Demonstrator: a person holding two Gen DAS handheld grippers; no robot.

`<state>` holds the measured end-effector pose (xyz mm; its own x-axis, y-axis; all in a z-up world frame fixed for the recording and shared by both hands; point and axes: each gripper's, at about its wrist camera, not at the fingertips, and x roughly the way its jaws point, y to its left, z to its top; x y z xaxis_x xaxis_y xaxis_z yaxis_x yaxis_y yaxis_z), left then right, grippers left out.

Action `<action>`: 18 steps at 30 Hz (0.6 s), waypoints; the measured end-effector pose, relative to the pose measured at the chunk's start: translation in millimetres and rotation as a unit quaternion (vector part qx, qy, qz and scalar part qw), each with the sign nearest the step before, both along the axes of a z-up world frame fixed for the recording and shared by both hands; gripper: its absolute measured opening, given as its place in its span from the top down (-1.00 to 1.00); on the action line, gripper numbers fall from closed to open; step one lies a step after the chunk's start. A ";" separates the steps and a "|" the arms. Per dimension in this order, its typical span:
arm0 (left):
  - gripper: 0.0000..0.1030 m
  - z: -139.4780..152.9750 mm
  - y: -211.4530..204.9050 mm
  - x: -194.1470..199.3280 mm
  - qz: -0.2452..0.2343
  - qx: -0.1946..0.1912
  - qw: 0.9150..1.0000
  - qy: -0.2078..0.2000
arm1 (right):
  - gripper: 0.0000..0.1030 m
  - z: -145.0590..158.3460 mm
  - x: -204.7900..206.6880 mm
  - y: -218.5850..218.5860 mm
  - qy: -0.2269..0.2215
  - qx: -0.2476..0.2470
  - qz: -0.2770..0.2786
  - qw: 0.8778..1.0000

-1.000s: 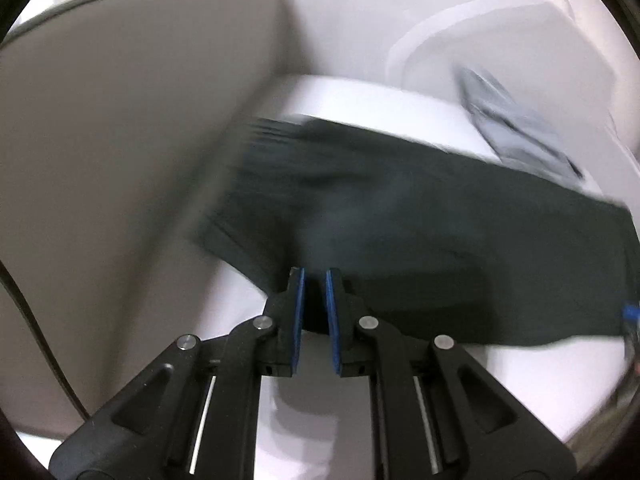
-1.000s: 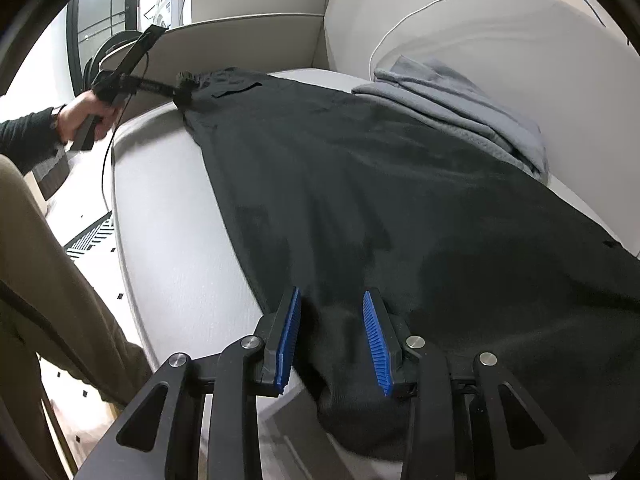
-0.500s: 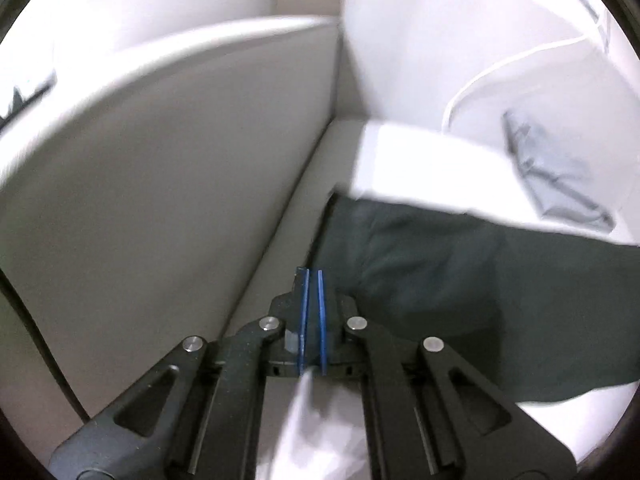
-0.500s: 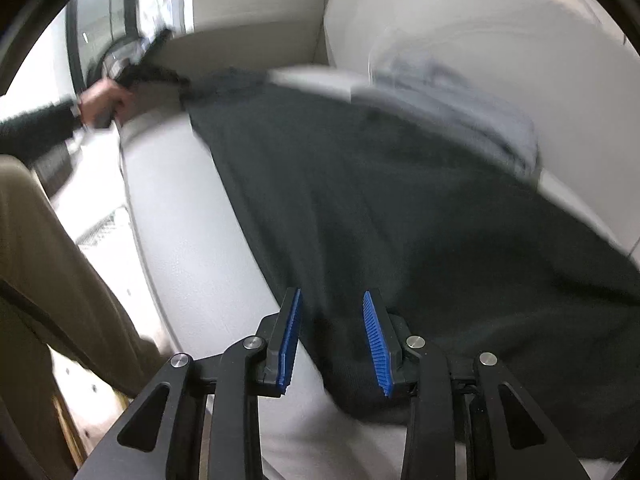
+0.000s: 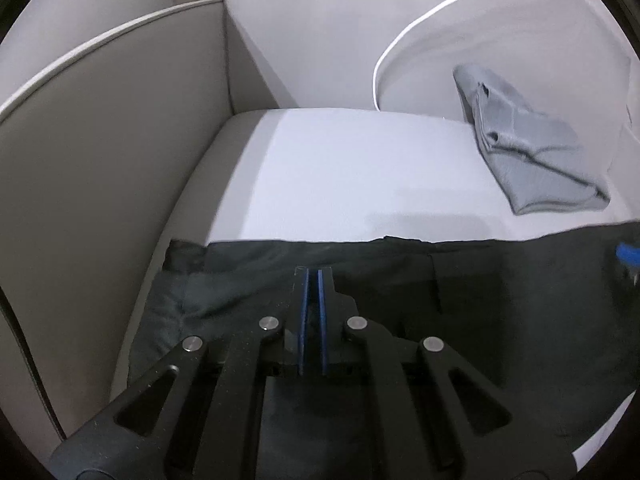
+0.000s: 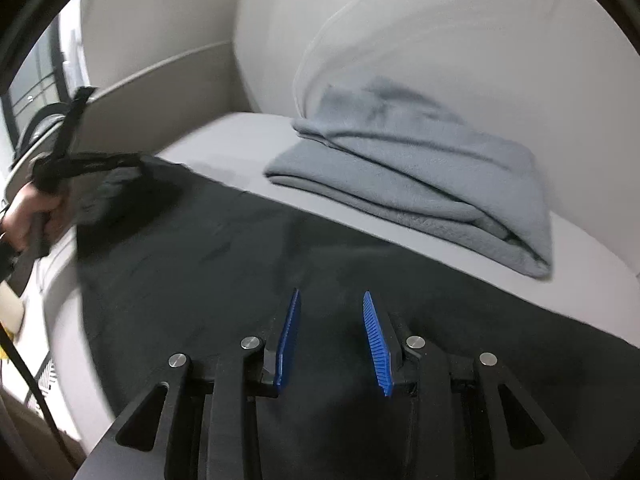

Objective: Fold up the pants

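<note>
Lying dark and flat across the pale sofa seat (image 5: 340, 168), the pants (image 5: 500, 292) stretch from the armrest side on the left over to the right, and their far edge makes a nearly straight line in the left wrist view. At the left, the left hand-held gripper (image 5: 313, 312) has its blue pads pressed almost together; a thin layer of the dark cloth seems to be pinched between them near the corner of the garment, although the black fabric against the black fingers makes this hard to confirm. In the right wrist view this same tool appears at the left edge, held by the person's hand (image 6: 30, 212), with the cloth bunched up at its tip. Further right, the right hand-held gripper (image 6: 332, 336) stands partly open above the middle of the pants; cloth lies under and between its fingers, but I cannot tell if the pads press on it. Behind, at the right, a folded grey blanket (image 6: 420, 168) rests against a white cushion (image 6: 460, 40), near the pants' far edge. The fabric looks soft, light and limp, so it will probably sag and wrinkle when lifted. I judge that a hem or a waistband corner gives a safer hold than the flat middle.
</note>
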<state>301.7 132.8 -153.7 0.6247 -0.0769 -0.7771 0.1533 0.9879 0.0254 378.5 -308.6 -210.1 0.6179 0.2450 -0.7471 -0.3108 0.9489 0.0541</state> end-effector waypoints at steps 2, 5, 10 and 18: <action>0.97 3.9 -1.9 -7.6 -0.004 0.016 1.000 0.002 | 0.35 -6.4 20.4 -0.2 0.015 0.008 -0.017 1.000; 0.97 -4.7 0.4 1.0 -0.004 0.041 0.999 0.010 | 0.35 -18.6 37.2 4.9 0.036 0.014 -0.027 0.999; 0.97 -15.9 18.1 5.9 0.000 0.075 0.997 0.030 | 0.35 -31.2 43.9 11.9 0.043 -0.006 -0.032 0.999; 1.00 -12.2 44.7 6.0 0.008 0.062 0.998 0.024 | 0.35 -28.2 43.1 -13.7 0.053 -0.034 -0.054 0.997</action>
<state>307.8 177.4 -165.9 0.5864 0.0314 -0.8094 0.1418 0.9798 0.1408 421.6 -322.3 -238.3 0.5553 0.1279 -0.8217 -0.2024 0.9792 0.0156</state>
